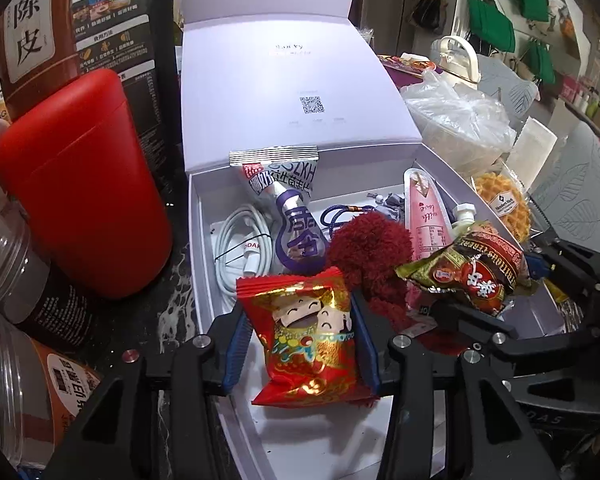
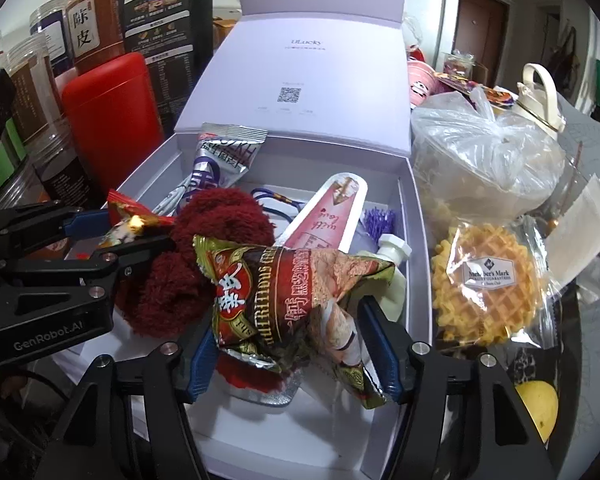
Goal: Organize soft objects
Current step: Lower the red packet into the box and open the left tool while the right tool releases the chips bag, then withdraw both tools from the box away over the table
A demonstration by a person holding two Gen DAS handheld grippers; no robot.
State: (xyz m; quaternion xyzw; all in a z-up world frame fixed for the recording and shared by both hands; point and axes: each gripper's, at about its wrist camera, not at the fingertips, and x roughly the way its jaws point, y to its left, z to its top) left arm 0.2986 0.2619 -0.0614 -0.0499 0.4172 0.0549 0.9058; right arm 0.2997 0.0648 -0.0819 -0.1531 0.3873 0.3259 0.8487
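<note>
An open white box point(image 1: 198, 216) point(image 2: 418, 240) holds a dark red fluffy item point(image 1: 370, 246) point(image 2: 204, 240), a pink pouch point(image 1: 426, 216) point(image 2: 324, 216), a purple-and-silver packet point(image 1: 296, 224) point(image 2: 220, 152) and a white cable point(image 1: 240, 240). My left gripper point(image 1: 300, 344) point(image 2: 96, 236) is shut on a red-and-gold snack packet point(image 1: 312, 340) point(image 2: 132, 220) over the box's near end. My right gripper point(image 2: 296, 356) point(image 1: 496, 284) is shut on a red-and-olive cereal packet point(image 2: 284, 296) point(image 1: 468, 272) over the box's right side.
A red canister point(image 1: 84, 208) point(image 2: 108, 120), plastic jars point(image 1: 24, 280) and a black bag point(image 1: 116, 32) stand left of the box. A clear plastic bag point(image 2: 484, 152) point(image 1: 460, 128), a wrapped waffle point(image 2: 488, 284) point(image 1: 504, 204), a lemon point(image 2: 540, 408) and a cream bottle point(image 2: 540, 96) lie right.
</note>
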